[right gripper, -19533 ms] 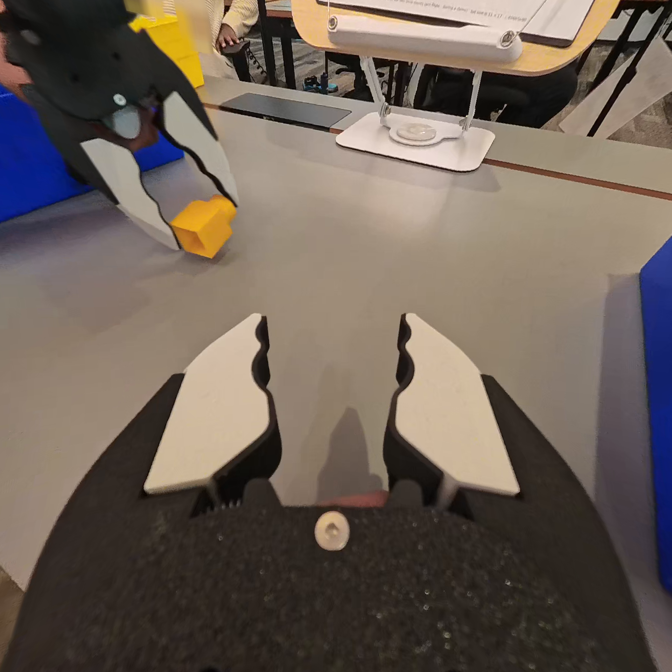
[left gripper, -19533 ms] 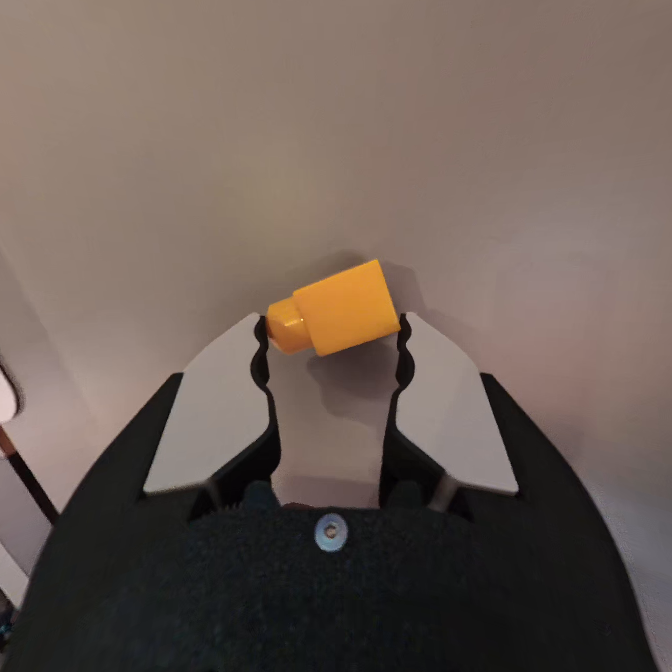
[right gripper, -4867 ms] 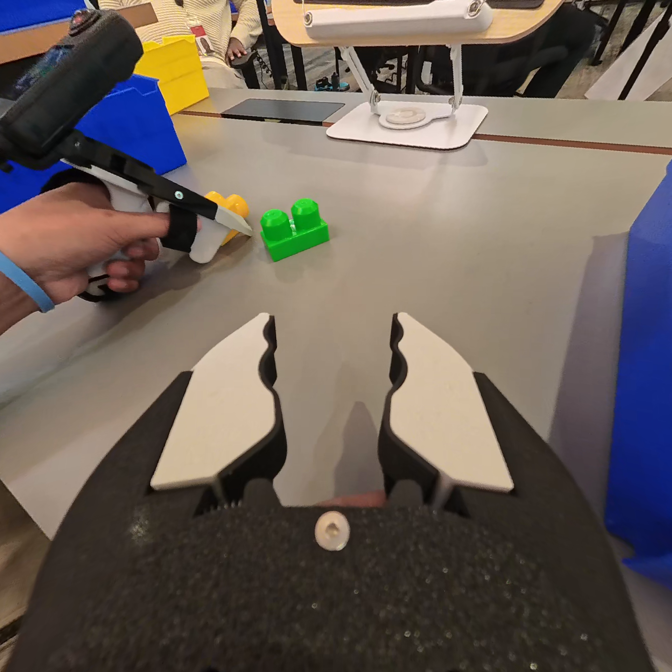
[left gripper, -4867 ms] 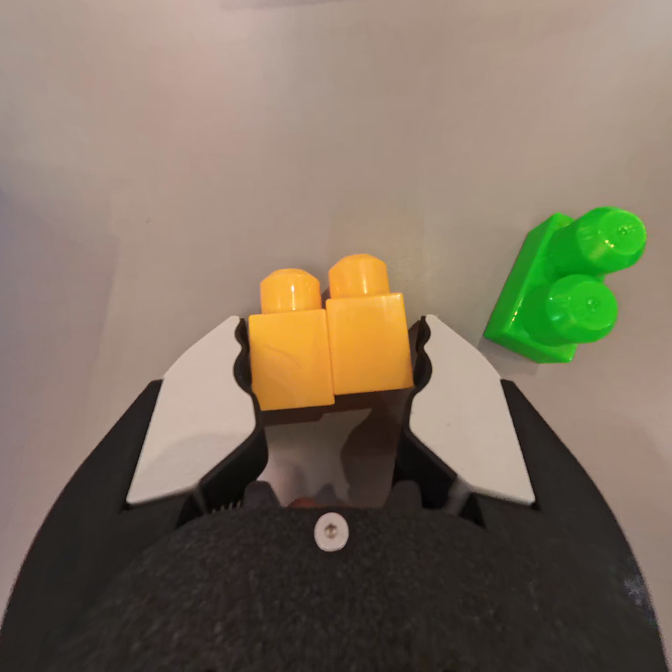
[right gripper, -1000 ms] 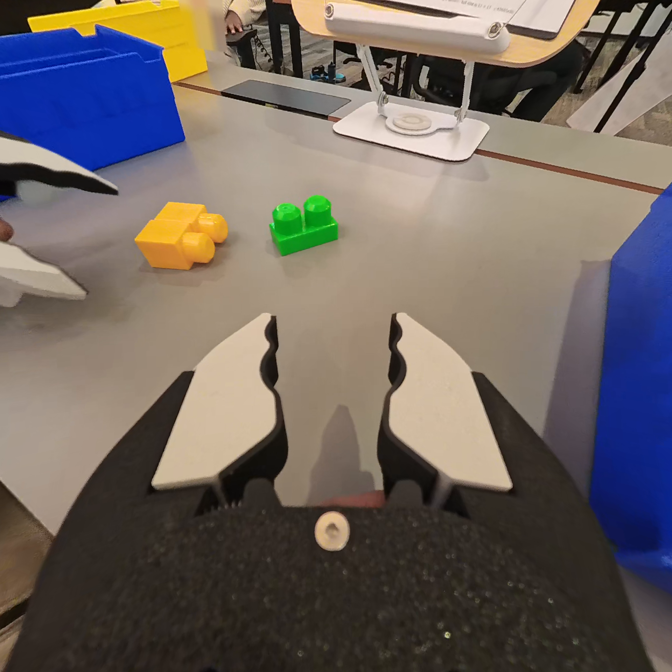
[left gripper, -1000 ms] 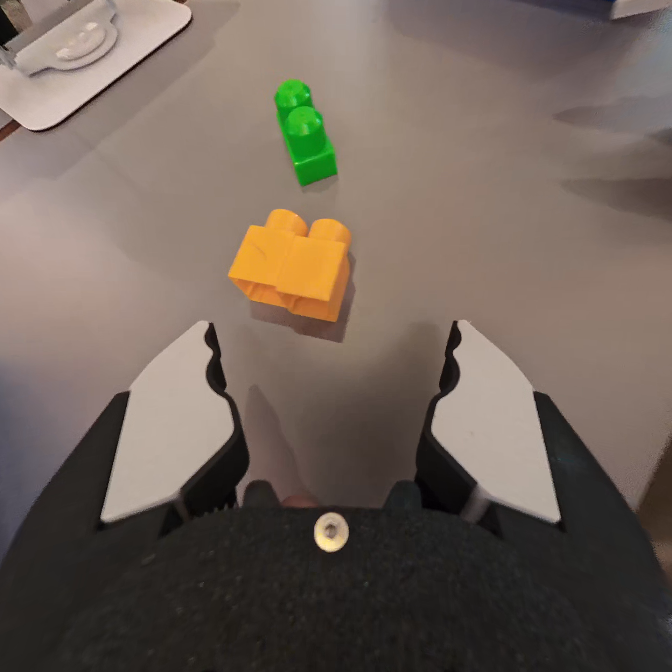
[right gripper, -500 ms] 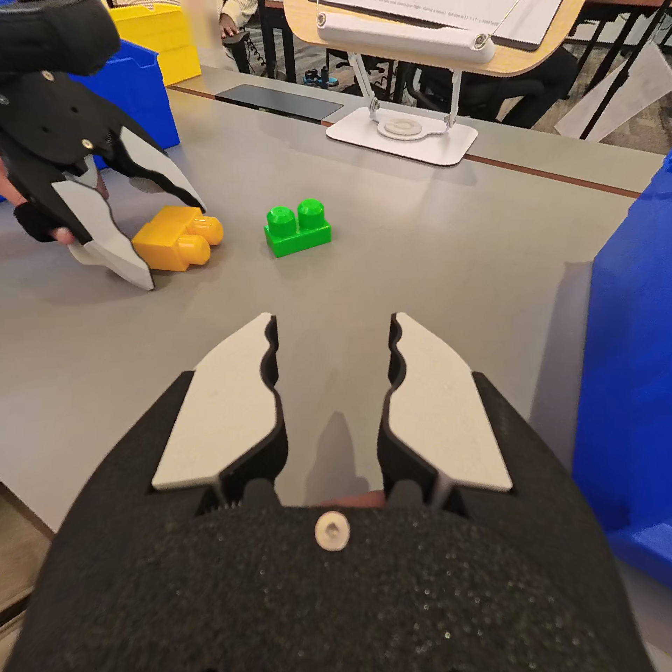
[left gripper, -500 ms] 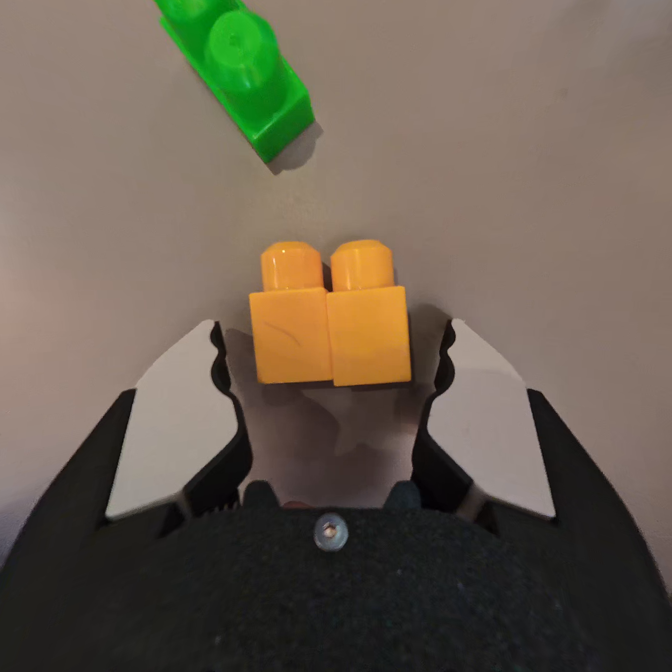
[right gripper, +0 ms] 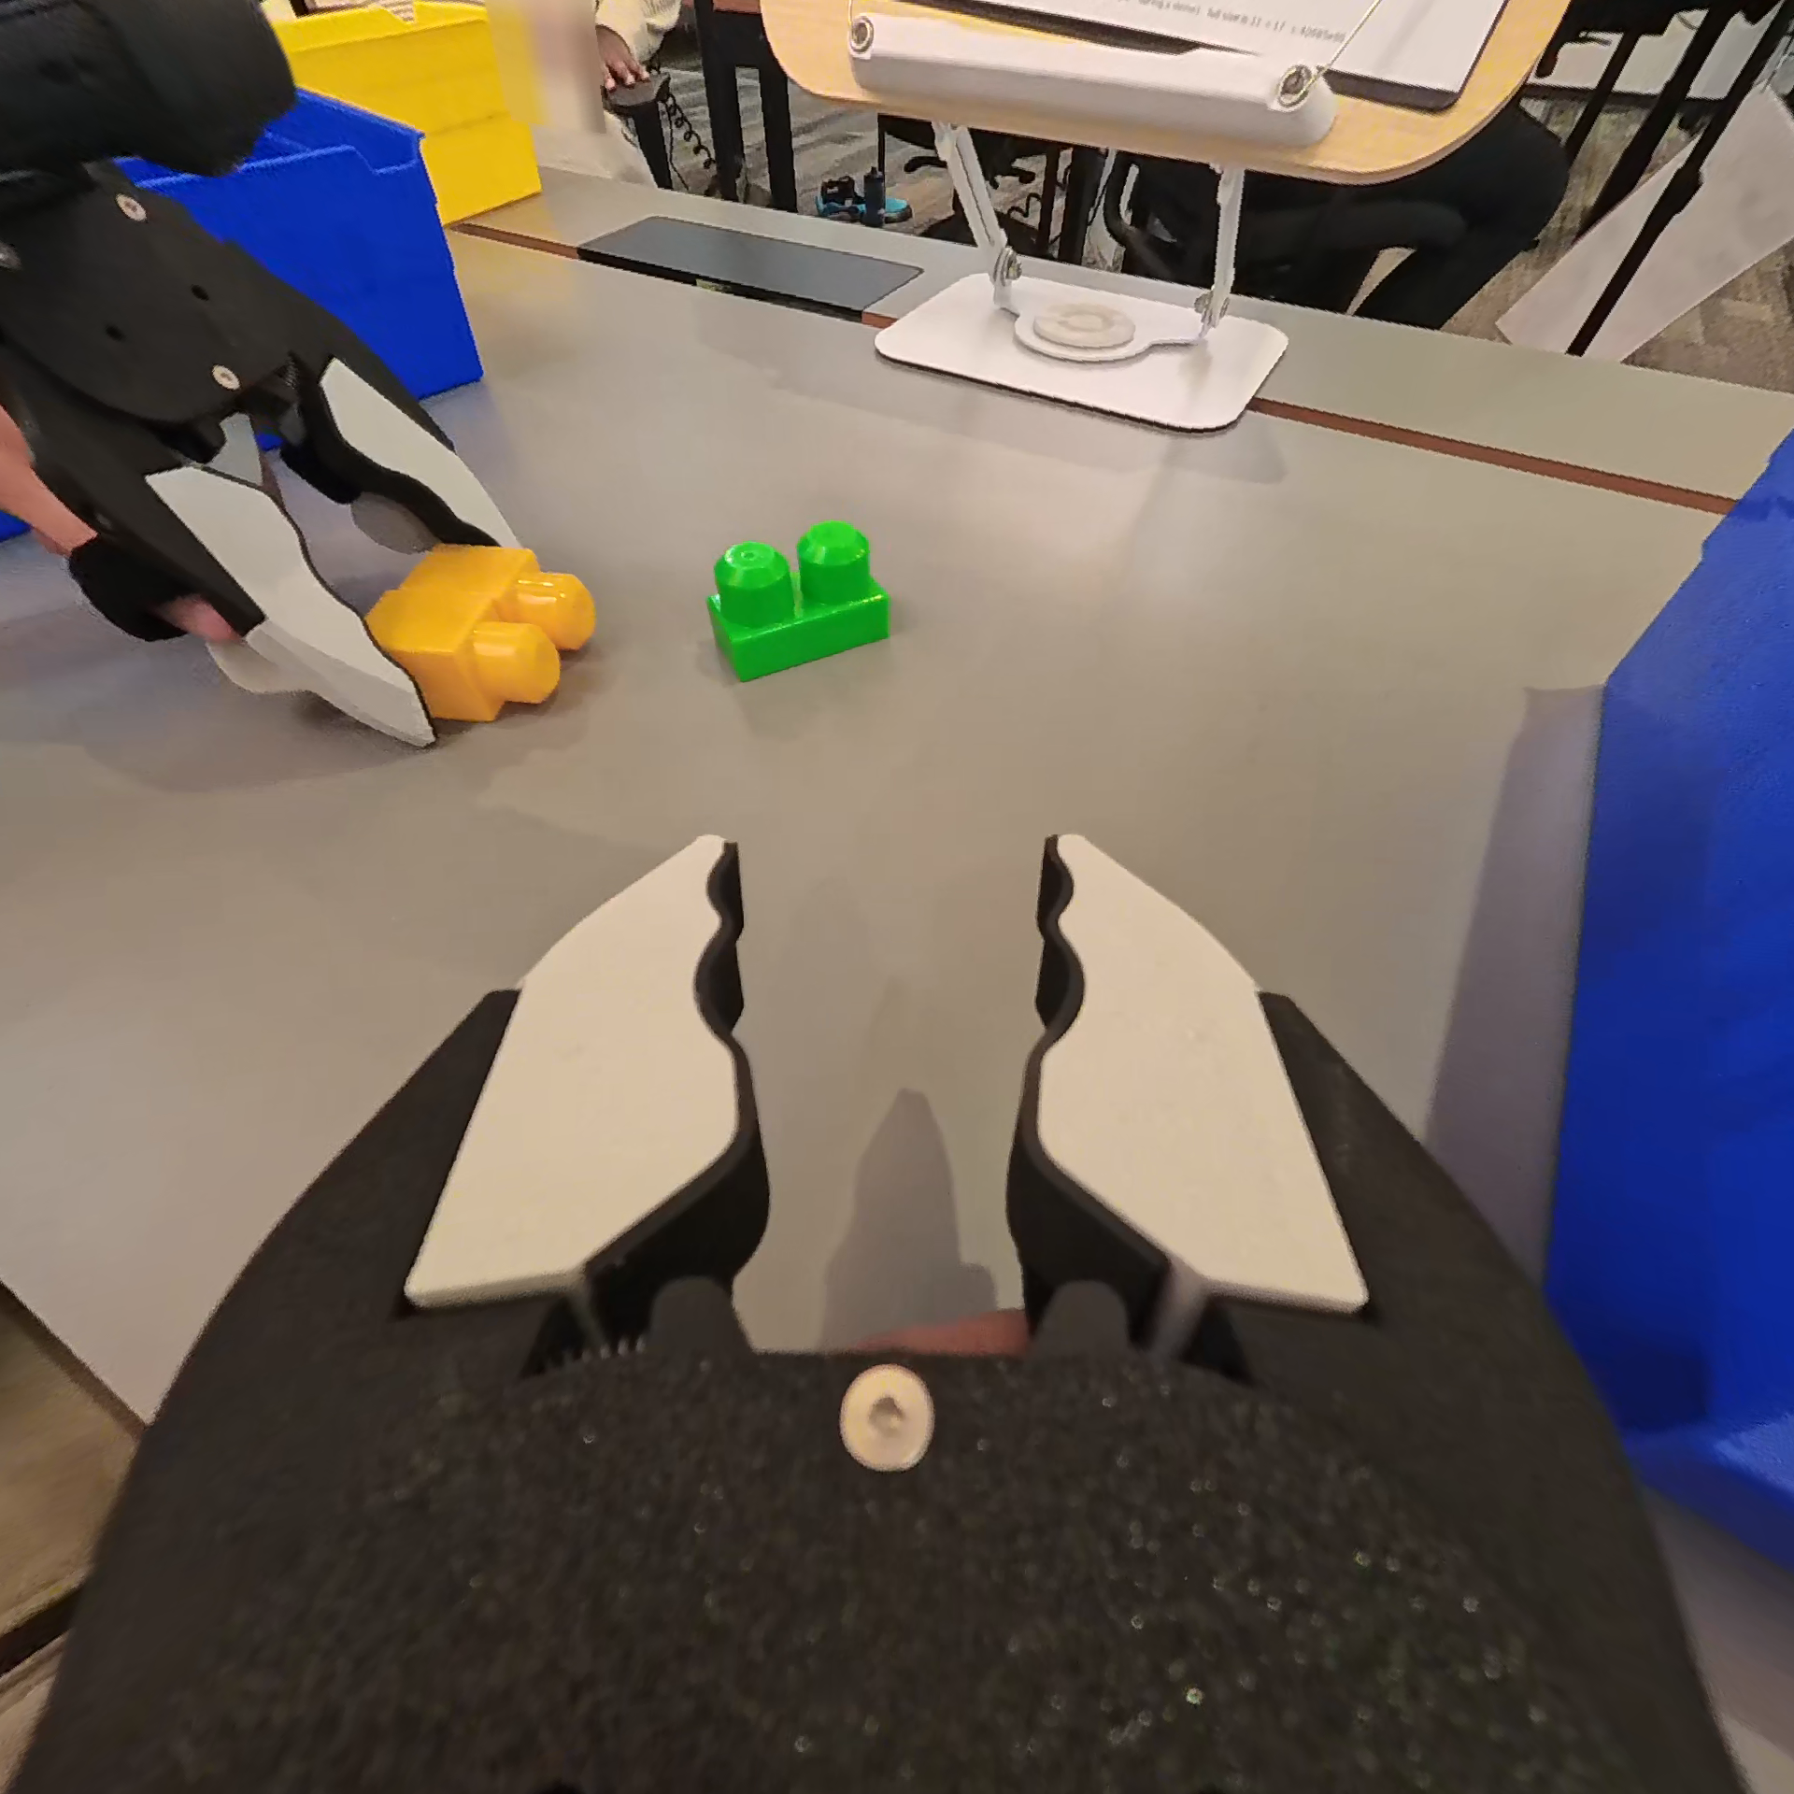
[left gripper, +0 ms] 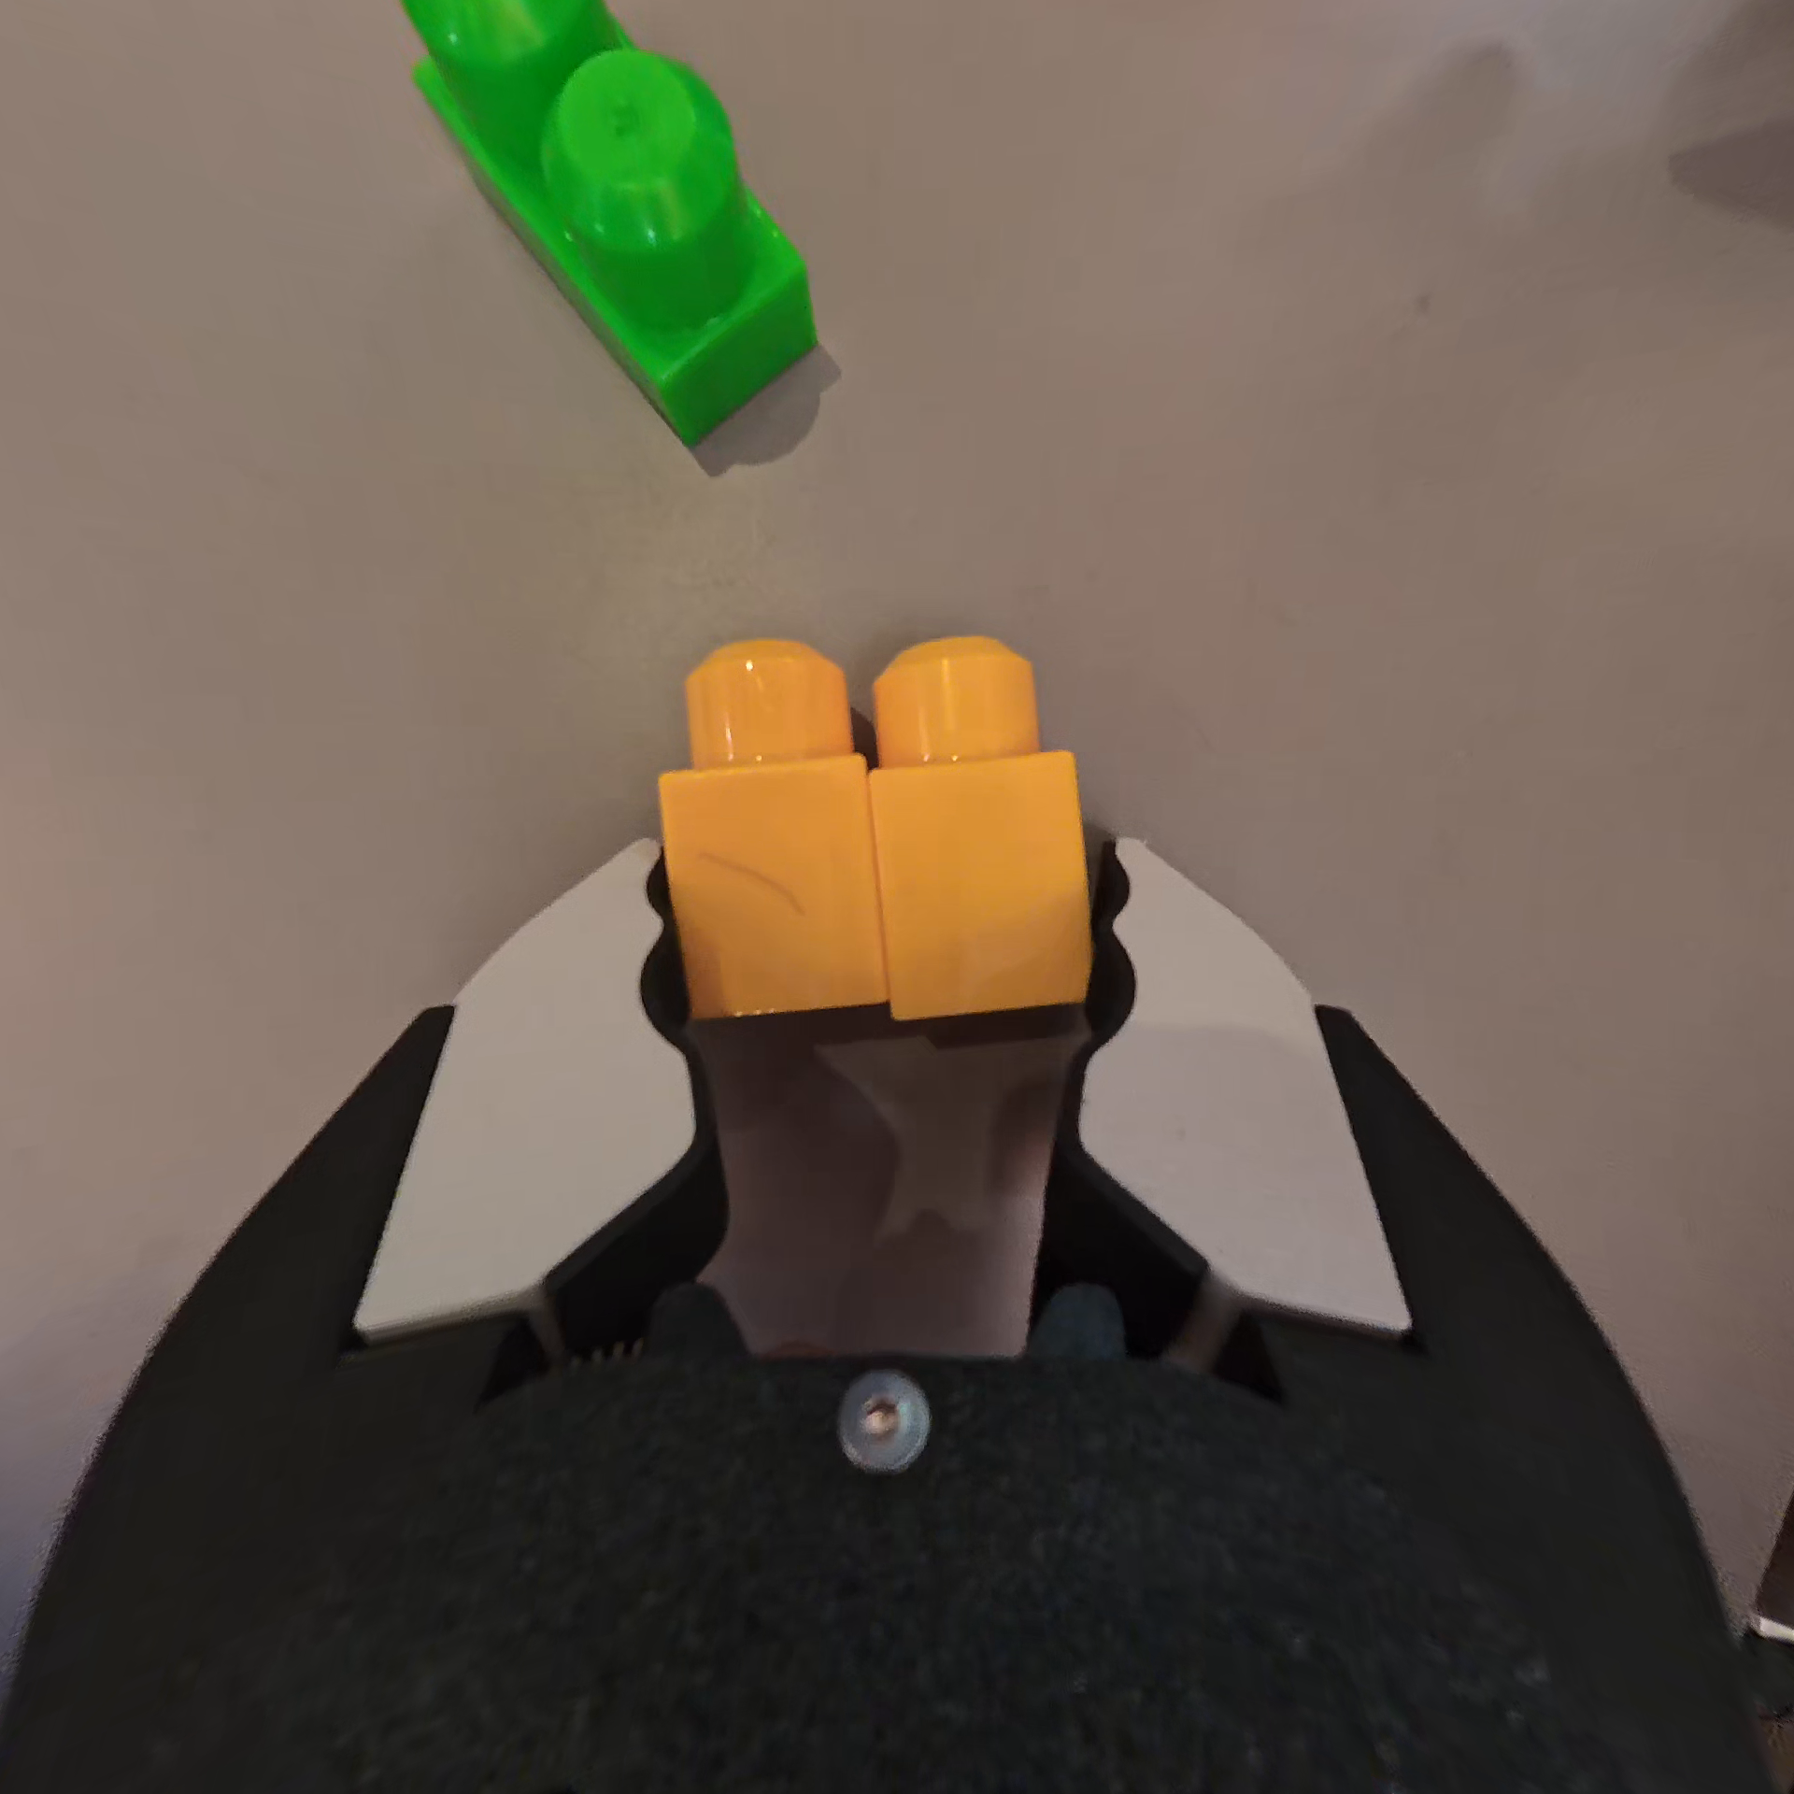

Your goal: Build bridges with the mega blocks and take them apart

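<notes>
Beyond yellow blocks [left gripper: 874,874], green block [left gripper: 631,223]

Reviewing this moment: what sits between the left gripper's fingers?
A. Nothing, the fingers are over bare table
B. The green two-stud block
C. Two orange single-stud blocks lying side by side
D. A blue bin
C: the left gripper has its fingers on either side of the two orange single-stud blocks, which lie on their sides on the table; the green two-stud block stands apart, untouched.
</notes>
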Demonstrator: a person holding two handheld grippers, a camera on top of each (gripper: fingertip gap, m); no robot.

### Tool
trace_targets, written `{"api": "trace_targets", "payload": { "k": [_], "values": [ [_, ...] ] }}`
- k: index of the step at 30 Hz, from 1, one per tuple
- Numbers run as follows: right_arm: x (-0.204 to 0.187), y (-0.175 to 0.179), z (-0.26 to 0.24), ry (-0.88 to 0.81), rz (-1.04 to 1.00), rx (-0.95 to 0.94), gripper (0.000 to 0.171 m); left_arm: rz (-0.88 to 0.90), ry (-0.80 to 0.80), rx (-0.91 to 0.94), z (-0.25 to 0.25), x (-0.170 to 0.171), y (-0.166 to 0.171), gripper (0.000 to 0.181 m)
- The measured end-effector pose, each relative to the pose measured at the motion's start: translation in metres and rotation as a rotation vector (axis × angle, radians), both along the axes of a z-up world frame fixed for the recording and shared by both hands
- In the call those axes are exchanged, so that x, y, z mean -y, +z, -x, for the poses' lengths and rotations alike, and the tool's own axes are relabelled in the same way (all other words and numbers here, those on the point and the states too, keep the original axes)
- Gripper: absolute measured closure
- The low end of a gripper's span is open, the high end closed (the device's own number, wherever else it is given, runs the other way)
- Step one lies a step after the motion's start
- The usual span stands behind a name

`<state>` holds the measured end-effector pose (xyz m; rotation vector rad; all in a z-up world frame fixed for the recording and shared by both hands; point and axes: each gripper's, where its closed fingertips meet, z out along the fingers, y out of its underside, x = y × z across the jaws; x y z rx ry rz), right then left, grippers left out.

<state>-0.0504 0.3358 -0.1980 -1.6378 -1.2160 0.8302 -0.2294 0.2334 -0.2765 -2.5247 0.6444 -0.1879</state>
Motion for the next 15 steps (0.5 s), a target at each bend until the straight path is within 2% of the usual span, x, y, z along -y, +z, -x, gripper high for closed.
{"api": "trace_targets", "payload": {
  "k": [10, 15],
  "values": [
    [0.0004, 0.0015, -0.0004, -0.001, -0.004, -0.001, 0.113, 0.005, -0.04, -0.011, -0.0036, 0.0011, 0.0, 0.102],
    [0.0002, 0.0025, -0.0003, -0.003, -0.005, -0.003, 0.113, -0.047, -0.057, -0.05, -0.0064, 0.0026, 0.003, 0.103]
  ]
}}
